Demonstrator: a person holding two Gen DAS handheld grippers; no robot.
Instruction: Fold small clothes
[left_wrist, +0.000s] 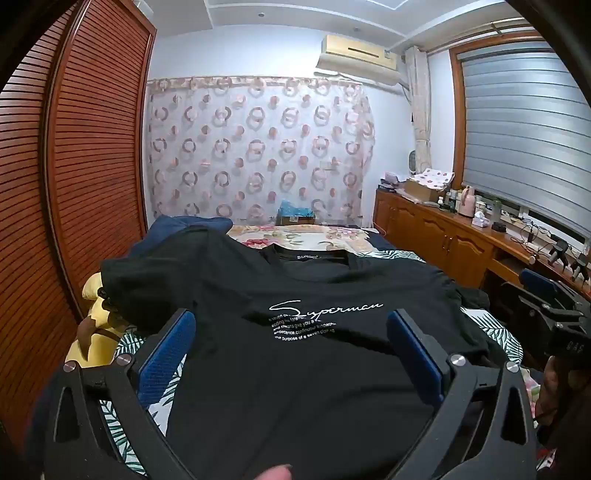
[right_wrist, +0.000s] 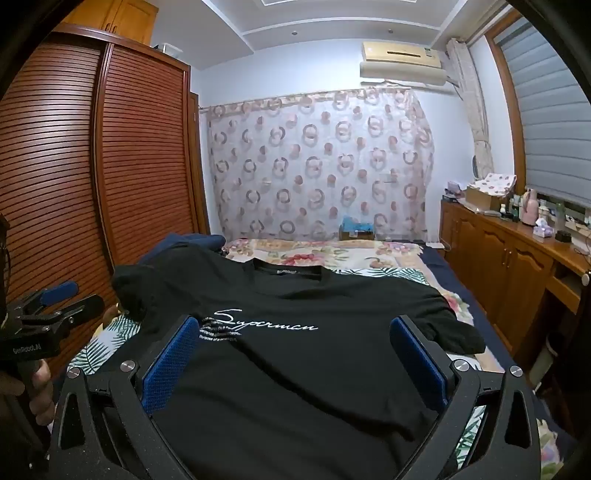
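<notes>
A: Where did the black cotton T-shirt (left_wrist: 295, 354) lie?

B: It was spread front-up on the bed (right_wrist: 369, 254), over a white sheet with a green palm-leaf print (right_wrist: 92, 350), its collar towards the far floral quilt (left_wrist: 295, 240). A dark blue garment (left_wrist: 184, 230) sat bunched beyond its left shoulder.

A: Could any writing be read?

B: White script across the chest read "Superman". Under it ran small printed lines, only partly legible: "give you a", "continuour innowos", "the purpose of a seven". The neck label was too small to read.

A: And the grippers?

B: The left gripper (left_wrist: 291, 350) held its blue-padded fingers (left_wrist: 166, 362) wide apart over the shirt's lower half, pinching nothing. The right gripper (right_wrist: 295, 360) stood the same, its fingers (right_wrist: 171, 363) spread and the shirt lying slack between them.

A: Any marking on the tools?

B: In the right wrist view the left tool's body at the left edge bore "GenRobot.AI", with a person's hand (right_wrist: 37, 387) wrapped round the handle below it.

A: The room?

B: A louvred reddish wooden wardrobe (left_wrist: 74, 184) stood on the left, and a wooden cabinet (left_wrist: 443, 232) ran along the window side, its surface cluttered with bottles.
</notes>
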